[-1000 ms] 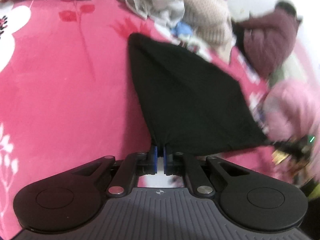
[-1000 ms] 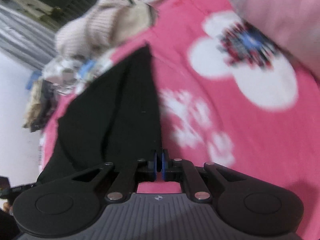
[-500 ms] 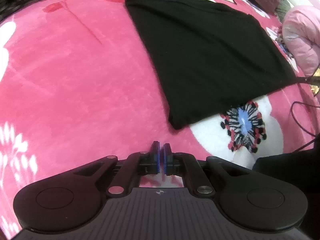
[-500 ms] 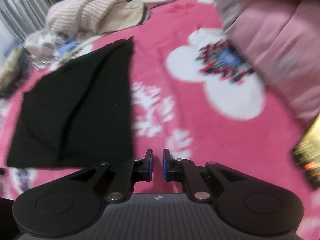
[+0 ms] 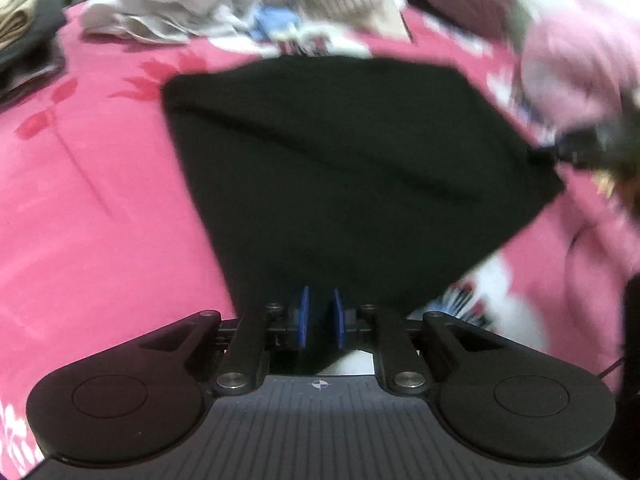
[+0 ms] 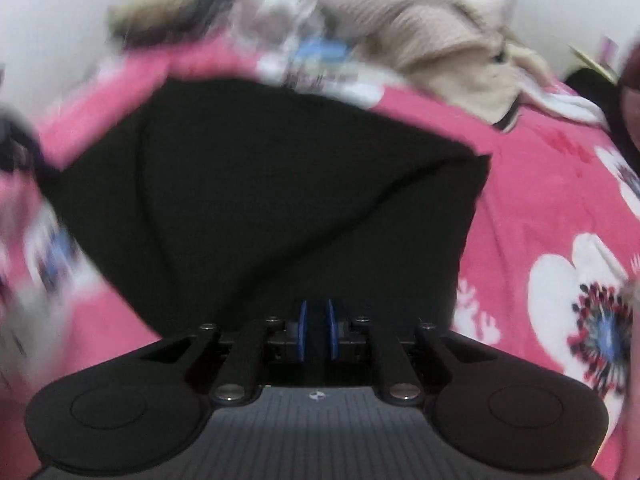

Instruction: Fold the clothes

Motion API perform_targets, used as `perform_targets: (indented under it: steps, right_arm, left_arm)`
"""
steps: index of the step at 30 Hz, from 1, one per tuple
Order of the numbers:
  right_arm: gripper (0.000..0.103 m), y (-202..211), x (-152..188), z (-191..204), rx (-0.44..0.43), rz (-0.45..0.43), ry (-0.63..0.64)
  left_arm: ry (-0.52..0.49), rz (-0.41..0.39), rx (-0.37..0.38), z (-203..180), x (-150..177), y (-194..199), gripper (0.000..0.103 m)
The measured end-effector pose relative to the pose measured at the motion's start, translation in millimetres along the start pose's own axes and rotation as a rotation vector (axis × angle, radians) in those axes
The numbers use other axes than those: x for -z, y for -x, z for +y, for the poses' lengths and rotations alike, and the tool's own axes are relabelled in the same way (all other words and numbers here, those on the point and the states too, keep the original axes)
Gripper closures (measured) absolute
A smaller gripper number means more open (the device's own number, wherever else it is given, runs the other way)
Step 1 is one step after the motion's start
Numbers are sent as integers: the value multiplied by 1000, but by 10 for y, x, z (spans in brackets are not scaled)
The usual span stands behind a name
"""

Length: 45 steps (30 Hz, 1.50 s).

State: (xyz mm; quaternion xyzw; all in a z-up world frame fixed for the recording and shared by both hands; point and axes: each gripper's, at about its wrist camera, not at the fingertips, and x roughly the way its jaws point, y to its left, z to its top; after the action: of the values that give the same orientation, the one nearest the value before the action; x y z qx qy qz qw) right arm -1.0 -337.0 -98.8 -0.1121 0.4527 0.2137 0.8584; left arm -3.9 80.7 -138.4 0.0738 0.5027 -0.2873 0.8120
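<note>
Two grippers are now back at the black garment, where half a second ago both hung over bare pink blanket with nothing between their pads. In the left wrist view the cloth fills the middle of the frame and its near edge runs down between the blue pads of the left gripper; those jaws have just been opening, and they stand a narrow gap apart with dark fabric in it, though whether the pads press on it cannot be told. In the right wrist view the garment spreads from the left edge to right of centre, and its lower border reaches the right gripper, whose jaws have just been closing slightly; they too are narrowly parted with black cloth in the slot, the pinch not clear in the blur. The garment's outline has changed from the flat shape seen half a second ago: a crease runs across it in both views. The piled clothes sit along the top of the frame. Judging by this, one fold is laid and both hands are taking a fresh hold for the next fold.
</note>
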Motion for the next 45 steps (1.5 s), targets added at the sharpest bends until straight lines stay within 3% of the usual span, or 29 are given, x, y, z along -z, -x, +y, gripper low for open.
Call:
perform_targets:
  steps: [3,6,9,12,13,15,17,18,19,24,25,27,30,31,34,37,40,45]
  right_arm:
    - [97,0,28,-378,52,20,-79]
    - [96,173,-150,-530,103,-36,-118]
    - [96,162,-362,-277,-19,-106,-6]
    - [97,-101,-341,-17,-127,-59,181]
    - [99,-190,-288,-40,-113,-40,216]
    - [102,-301,-207,-315,-19,-33,166]
    - [103,-222,-242,-705,73,-64,-11]
    - [96,-184,-260,-865,114,-79,-80]
    - [96,-142,-283,-881,122,-97,-74]
    - [97,-174,-422,-608,-101,-129,68]
    - [99,-261,-433,-598,-95,-121,79]
    - [103,-472,-454,-765,-1,-88,24]
    - [103,-543,-427,-1216,211,-97,-178]
    - [98,-502,-428,-1285,264,-99,-202]
    - [97,-280,-493,-1227,262,-172,-196]
    - [97,-144,-650,-983,219,-237,-114]
    - [96,-182,-893,-651,92,-280,15]
    - [96,-564,-1267,7,-58,-236,285]
  left_arm:
    - [53,-11,18,81,40,35,89]
    - [80,-4,26,118,36,55,89]
    - [76,3,16,82,27,54,88]
    - [102,-5,26,106,46,69,87]
    - [107,-9,32,123,59,69,87]
    - [113,-13,42,156,75,66,86]
    - [115,-12,46,176,75,64,86]
    - [114,-10,46,182,75,63,86]
    - [113,-9,46,187,74,62,86]
    - [110,-6,36,173,77,64,86]
    - [107,-6,34,167,77,66,86]
    - [100,-6,30,154,76,67,86]
    - [91,-4,26,148,74,66,86]
    - [91,-4,27,148,75,60,86]
    - [87,-2,30,154,72,42,86]
    - [69,9,29,138,41,52,86]
    - [38,27,10,94,-28,134,86]
    - [-59,-99,-19,60,-357,362,77]
